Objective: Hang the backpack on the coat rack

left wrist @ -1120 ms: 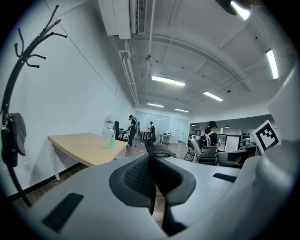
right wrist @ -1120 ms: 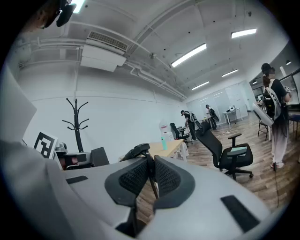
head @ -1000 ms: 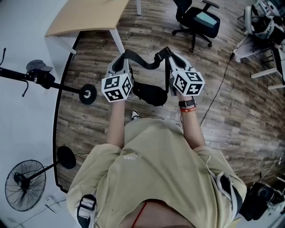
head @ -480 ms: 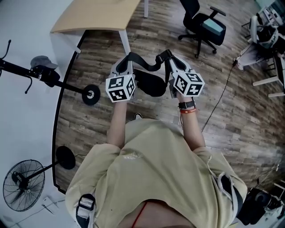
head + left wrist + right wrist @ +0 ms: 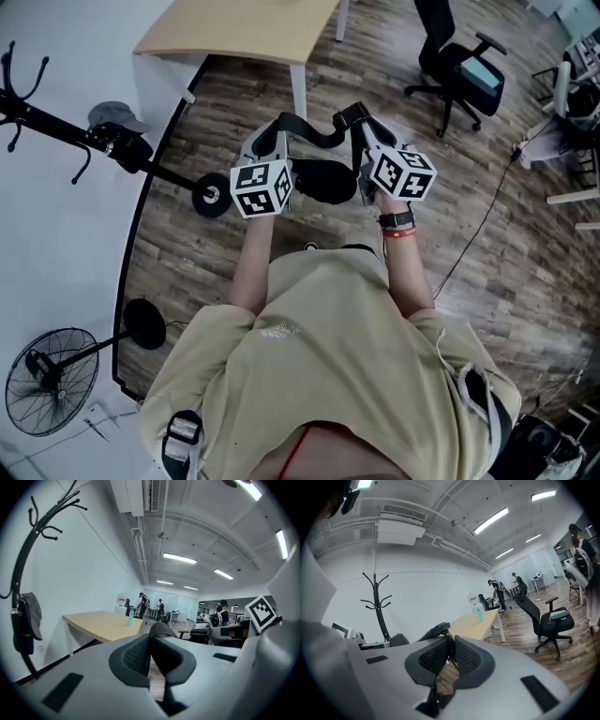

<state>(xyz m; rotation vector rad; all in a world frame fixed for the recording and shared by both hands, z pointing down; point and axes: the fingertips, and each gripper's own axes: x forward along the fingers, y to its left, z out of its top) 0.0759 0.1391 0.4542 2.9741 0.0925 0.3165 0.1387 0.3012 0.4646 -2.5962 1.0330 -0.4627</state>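
Coat rack (image 5: 169,176) stands closer to the carried backpack (image 5: 323,181) than a second ago, so the approach is advancing and the hanging has not begun. Left gripper (image 5: 279,131) and right gripper (image 5: 356,120) are each clamped on the shoulder strap (image 5: 314,139), with the bag slung between them, right of the rack. Bare floor lies between bag and rack, and the desk (image 5: 244,33) edge beyond the rack bounds the route.

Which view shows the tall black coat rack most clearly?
The left gripper view: the tall black coat rack is large there, its hooks plain. The head view shows it foreshortened from above; the right gripper view shows it small, its lower part hidden.
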